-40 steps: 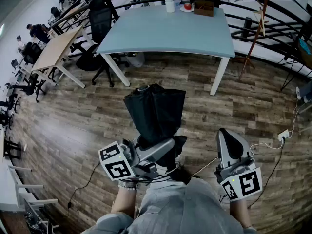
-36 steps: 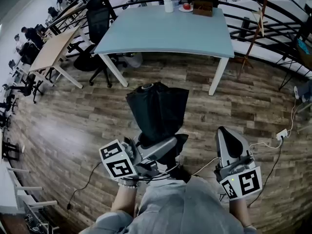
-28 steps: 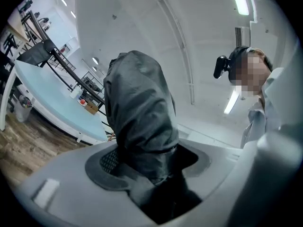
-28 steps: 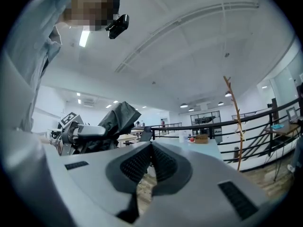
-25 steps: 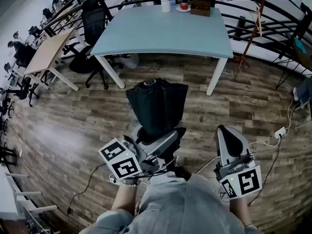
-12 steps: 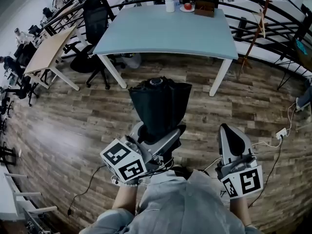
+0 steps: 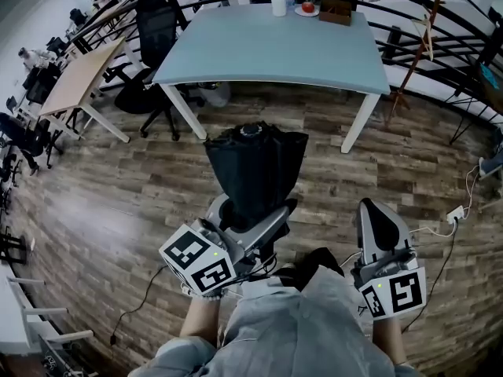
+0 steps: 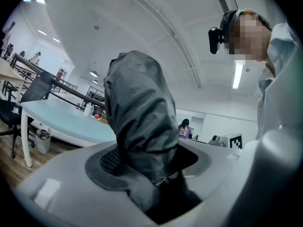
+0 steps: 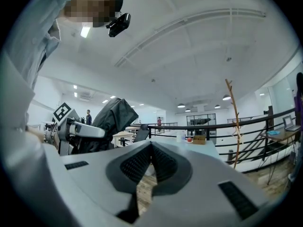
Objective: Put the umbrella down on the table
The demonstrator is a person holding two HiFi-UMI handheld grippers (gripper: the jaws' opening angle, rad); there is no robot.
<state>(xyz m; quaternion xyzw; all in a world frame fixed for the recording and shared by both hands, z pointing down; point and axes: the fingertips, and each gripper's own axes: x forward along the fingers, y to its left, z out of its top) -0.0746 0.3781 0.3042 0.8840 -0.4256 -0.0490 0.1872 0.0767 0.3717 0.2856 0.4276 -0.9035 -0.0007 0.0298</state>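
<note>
A folded black umbrella (image 7: 255, 167) stands up from my left gripper (image 7: 250, 214), which is shut on its lower end. The left gripper view shows the fabric bundle (image 8: 139, 126) rising between both jaws of the left gripper (image 8: 149, 167). My right gripper (image 7: 377, 210) is at the lower right over the wood floor, shut with nothing in it; its pads meet at the tip of the right gripper (image 9: 150, 146). The light blue table (image 7: 236, 53) stands ahead, beyond the umbrella's top. From the right gripper view the umbrella (image 9: 111, 119) is at the left.
On the table's far edge stand a white bottle (image 7: 278, 2), a red fruit on a plate (image 7: 308, 8) and a brown box (image 7: 339, 10). A black office chair (image 7: 157, 34) and a wooden desk (image 7: 78, 77) are to the left. A railing (image 7: 440, 61) and floor cable (image 7: 452, 214) lie right.
The umbrella's top has swung a little right and toward the table. The left gripper has rolled slightly. Both grippers have shifted a little across the floor.
</note>
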